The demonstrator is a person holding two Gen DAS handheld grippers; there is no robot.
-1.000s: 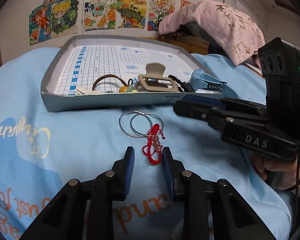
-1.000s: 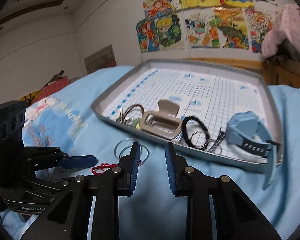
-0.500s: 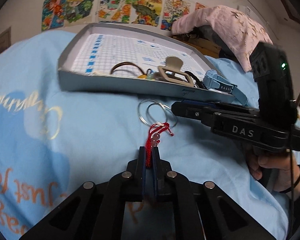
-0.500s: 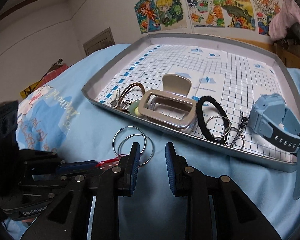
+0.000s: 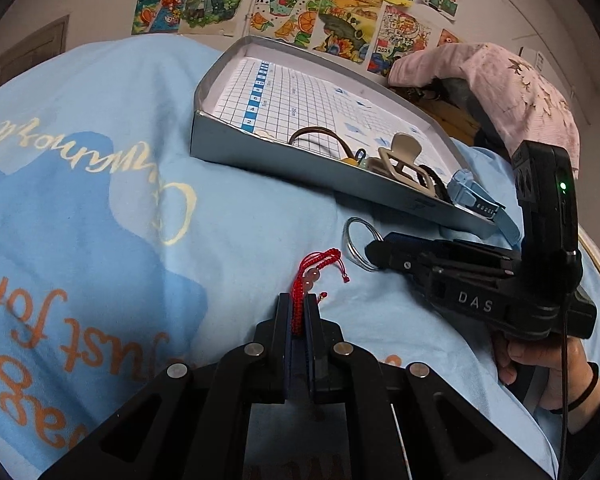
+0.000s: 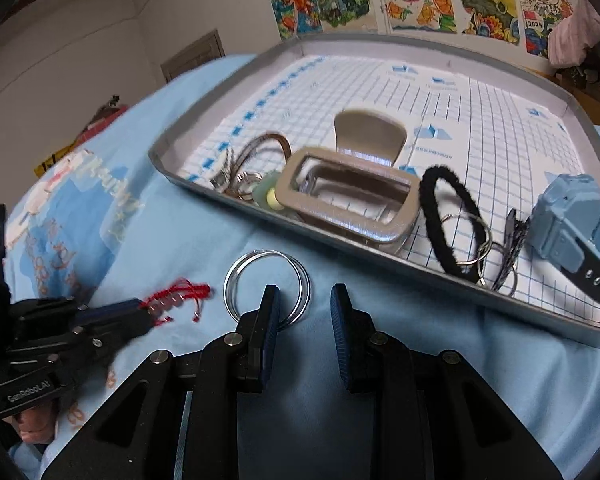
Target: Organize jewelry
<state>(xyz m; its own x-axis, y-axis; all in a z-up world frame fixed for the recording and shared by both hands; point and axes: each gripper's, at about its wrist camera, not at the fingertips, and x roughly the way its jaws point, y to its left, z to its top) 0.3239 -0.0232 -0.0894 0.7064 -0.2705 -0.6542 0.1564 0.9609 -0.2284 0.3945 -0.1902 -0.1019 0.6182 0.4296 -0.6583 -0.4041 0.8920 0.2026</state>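
My left gripper (image 5: 299,307) is shut on a red cord bracelet (image 5: 309,276) with pink beads and holds it just above the blue cloth; it also shows in the right wrist view (image 6: 176,295). My right gripper (image 6: 304,304) is open, its fingers over the near edge of two silver hoop rings (image 6: 266,282) lying on the cloth; the rings also show in the left wrist view (image 5: 358,240). A grey tray (image 6: 384,257) with a grid sheet holds a beige hair claw (image 6: 350,192), a black hair tie (image 6: 446,220), a blue watch (image 6: 572,220) and a brown cord (image 6: 262,148).
The blue printed cloth (image 5: 100,220) covers the surface. A pink lace cloth (image 5: 496,84) lies over something at the back right. Drawings (image 5: 284,0) hang on the wall behind the tray.
My left gripper has shut on the red bracelet and lifted it back off the rings. My right gripper has moved forward and down over the silver rings.
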